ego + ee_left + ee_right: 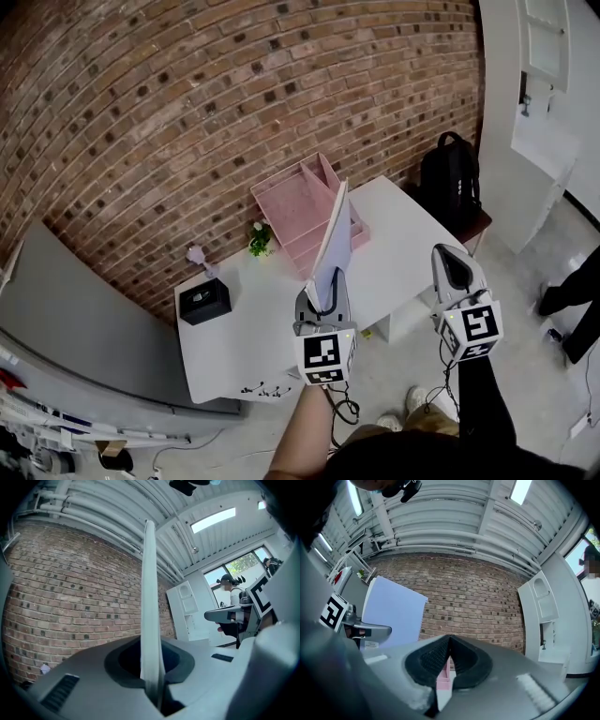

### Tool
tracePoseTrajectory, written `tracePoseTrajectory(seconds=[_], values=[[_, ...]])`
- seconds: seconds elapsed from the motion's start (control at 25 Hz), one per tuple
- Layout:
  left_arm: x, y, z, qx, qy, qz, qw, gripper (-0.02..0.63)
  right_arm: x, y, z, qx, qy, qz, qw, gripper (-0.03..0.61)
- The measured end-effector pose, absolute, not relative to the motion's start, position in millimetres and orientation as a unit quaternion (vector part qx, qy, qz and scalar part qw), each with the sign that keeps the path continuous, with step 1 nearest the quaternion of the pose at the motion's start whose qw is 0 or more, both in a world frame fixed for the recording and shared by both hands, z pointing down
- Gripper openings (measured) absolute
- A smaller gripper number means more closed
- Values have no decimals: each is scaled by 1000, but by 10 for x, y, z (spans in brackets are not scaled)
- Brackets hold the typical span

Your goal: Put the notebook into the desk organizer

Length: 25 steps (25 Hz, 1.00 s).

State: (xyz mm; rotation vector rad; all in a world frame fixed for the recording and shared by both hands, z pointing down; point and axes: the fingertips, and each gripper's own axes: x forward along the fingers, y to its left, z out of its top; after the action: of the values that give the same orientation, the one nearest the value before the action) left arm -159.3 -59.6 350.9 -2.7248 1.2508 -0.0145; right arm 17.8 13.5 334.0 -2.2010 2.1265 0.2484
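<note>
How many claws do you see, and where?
2. The left claw grips the upright notebook above the white table; the right claw, shut and empty, is to its right.

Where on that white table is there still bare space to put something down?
Bare: the right end of the table between the pink organizer and the backpack, and the stretch in front of the black box down to the cables. Crowded: the wall side, where organizer, plant and box sit.
</note>
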Motion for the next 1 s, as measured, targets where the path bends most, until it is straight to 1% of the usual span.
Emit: tracePoseTrajectory(seconds=[0.48, 0.64, 1.0], values=[[-1182, -1353, 3614, -891, 448, -5, 81, 35, 611, -770, 3438, -681, 725, 98, 39, 2], [-945, -1758, 3671, -878, 473, -7, 80, 37, 896, -1305, 3509, -661, 744, 92, 42, 2], [-336, -2637, 3598, -844, 533, -4, 51, 37, 1583, -2586, 3480, -609, 789, 61, 58, 2]])
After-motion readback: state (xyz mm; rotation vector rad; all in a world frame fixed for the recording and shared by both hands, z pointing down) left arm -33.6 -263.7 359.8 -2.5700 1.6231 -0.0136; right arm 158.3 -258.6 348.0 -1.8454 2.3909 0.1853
